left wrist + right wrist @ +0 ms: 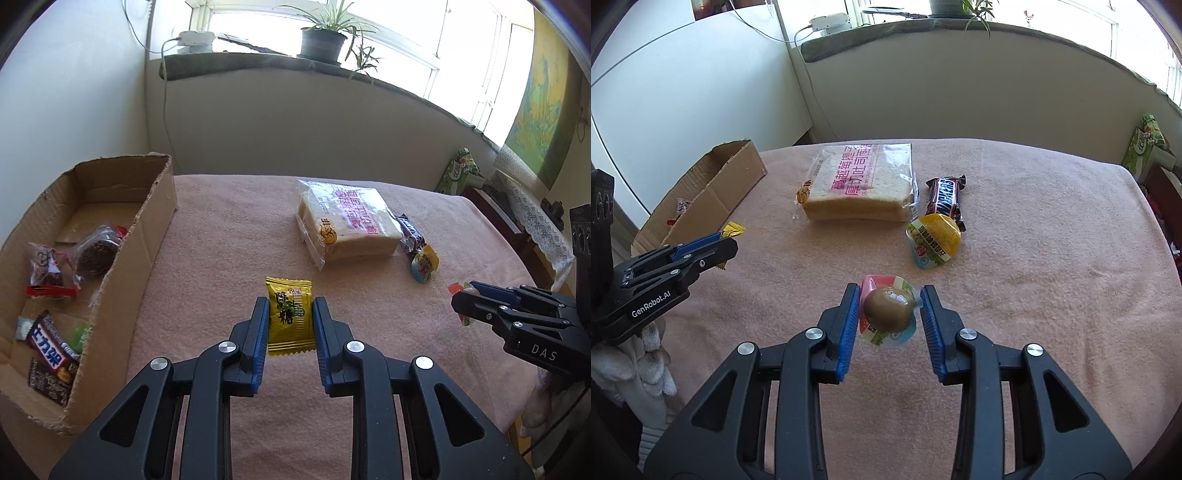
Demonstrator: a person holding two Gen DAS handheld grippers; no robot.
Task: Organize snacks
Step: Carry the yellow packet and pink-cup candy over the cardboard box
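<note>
From the left wrist, a cardboard box sits at the left edge of the pink-clothed table, already holding several wrapped snacks, a chocolate bar among them. Farther back lie a bagged bread loaf, a dark candy bar and a yellow jelly cup, well apart from the box. The left gripper has its jaws nearly closed, pinching a yellow candy packet by its sides; open cloth lies between it and the box wall. From the right wrist, the loaf, the candy bar and the jelly cup lie ahead, with bare cloth to the right out to the table's edge. The right gripper stands partly open around a brown jelly cup, the left pad against it and the right at its rim. At far left the left gripper holds its packet near the box.
</note>
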